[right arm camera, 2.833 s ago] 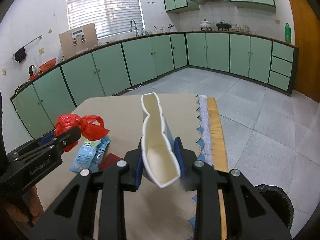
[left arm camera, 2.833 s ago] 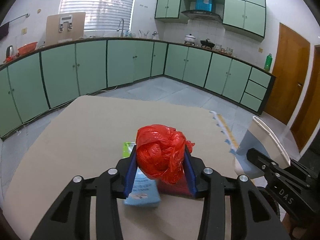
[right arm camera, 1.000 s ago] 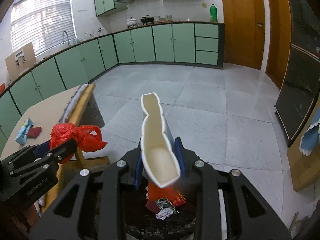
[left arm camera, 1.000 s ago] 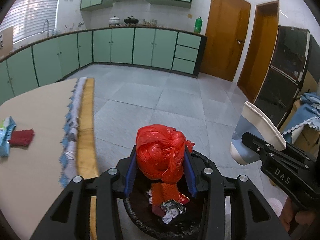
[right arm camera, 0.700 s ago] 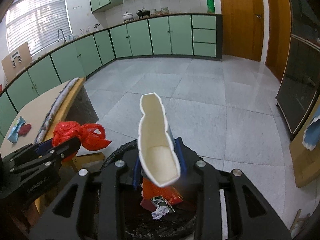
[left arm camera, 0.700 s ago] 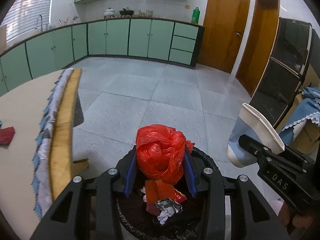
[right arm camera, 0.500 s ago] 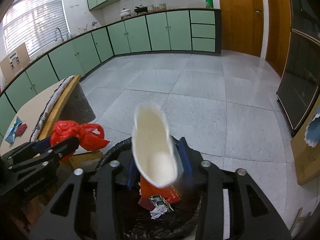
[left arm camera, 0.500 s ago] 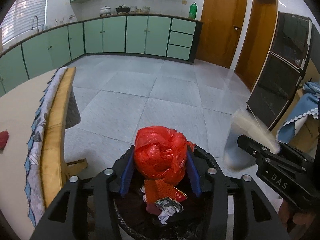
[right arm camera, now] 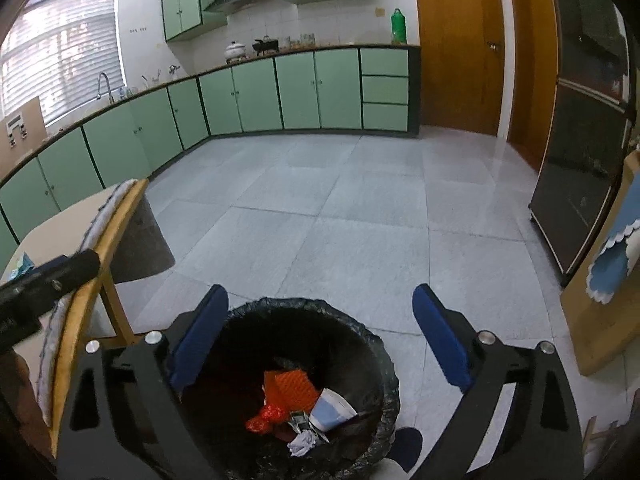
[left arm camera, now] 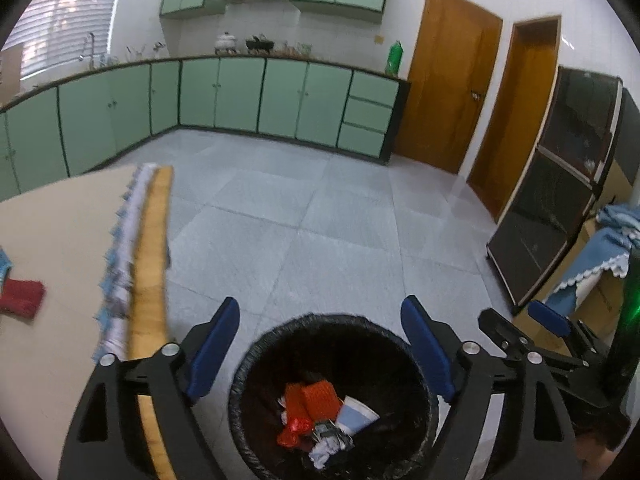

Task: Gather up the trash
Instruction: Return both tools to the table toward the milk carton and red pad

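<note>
A black-lined trash bin (left arm camera: 256, 364) (right arm camera: 384, 360) stands on the floor beside the table. Inside it lie the red plastic bag (left arm camera: 294, 430) (right arm camera: 264, 416), the crushed paper cup (left arm camera: 356, 414) (right arm camera: 330, 406), a red-orange packet (left arm camera: 320, 394) (right arm camera: 292, 390) and crumpled paper. My left gripper (left arm camera: 320, 352) hovers over the bin, jaws opening, nothing between them. My right gripper (right arm camera: 320, 340) also hangs above the bin, jaws opening and empty. In the left wrist view the right gripper (left arm camera: 524, 332) shows at the right; in the right wrist view the left gripper's finger (right arm camera: 48, 278) shows at the left.
The beige-covered table (left arm camera: 60, 240) with a wooden edge sits left of the bin; a red wrapper (left arm camera: 20, 298) and a blue packet (right arm camera: 22, 264) lie on it. Green cabinets line the far walls. A dark glass cabinet (left arm camera: 560, 200) and a cloth-draped box (right arm camera: 600, 280) stand right.
Both grippers opened over the bin. The red bag left the left gripper and the paper cup left the right gripper; both now lie inside the bin.
</note>
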`<action>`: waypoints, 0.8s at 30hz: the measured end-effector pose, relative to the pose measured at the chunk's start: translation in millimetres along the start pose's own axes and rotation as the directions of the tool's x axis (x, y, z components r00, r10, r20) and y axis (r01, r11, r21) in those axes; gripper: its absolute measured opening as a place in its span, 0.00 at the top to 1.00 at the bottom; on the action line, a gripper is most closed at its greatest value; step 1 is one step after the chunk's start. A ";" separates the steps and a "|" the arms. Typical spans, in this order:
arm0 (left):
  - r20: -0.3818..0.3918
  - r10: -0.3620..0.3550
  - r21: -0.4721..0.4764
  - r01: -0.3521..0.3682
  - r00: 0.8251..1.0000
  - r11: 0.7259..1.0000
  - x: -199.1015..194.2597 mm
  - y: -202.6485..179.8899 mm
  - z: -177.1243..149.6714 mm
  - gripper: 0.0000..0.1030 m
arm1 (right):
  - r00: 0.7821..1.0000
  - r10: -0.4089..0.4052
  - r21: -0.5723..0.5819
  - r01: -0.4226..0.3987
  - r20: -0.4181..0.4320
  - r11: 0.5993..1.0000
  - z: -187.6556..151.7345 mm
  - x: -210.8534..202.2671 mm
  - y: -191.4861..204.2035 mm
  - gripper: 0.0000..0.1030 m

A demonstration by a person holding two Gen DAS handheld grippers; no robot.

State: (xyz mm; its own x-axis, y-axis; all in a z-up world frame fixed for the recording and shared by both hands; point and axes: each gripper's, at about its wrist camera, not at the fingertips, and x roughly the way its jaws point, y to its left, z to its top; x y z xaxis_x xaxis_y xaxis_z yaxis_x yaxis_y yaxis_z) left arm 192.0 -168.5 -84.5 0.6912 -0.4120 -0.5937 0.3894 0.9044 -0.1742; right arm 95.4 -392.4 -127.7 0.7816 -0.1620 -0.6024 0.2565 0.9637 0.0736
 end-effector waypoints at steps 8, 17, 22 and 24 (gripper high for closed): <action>0.080 0.136 -0.027 -0.135 0.987 0.991 -58.4 54.2 8.4 0.16 | 0.993 0.105 -0.039 -0.103 0.051 0.994 14.1 -22.2 41.8 0.08; 0.132 0.364 -0.109 -0.351 0.922 0.930 -126.8 146.7 1.4 0.16 | 0.956 0.290 -0.128 -0.282 0.046 0.951 28.1 -22.8 137.9 0.08; 0.111 0.460 -0.168 -0.439 0.881 0.883 -153.5 200.8 -10.8 0.15 | 0.928 0.373 -0.180 -0.362 0.025 0.915 31.7 -18.1 194.7 0.08; 0.097 0.485 -0.186 -0.463 0.869 0.867 -158.3 216.7 -16.5 0.15 | 0.913 0.408 -0.196 -0.399 0.002 0.896 32.4 -11.9 220.1 0.08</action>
State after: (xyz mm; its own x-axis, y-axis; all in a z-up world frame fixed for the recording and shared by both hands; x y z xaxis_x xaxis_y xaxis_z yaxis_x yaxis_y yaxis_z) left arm 156.9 94.5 -41.2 0.8485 0.0697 -0.5246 -0.0958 0.9951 -0.0226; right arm 161.0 -185.2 -78.6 0.8193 0.2445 -0.5186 -0.1939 0.9694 0.1508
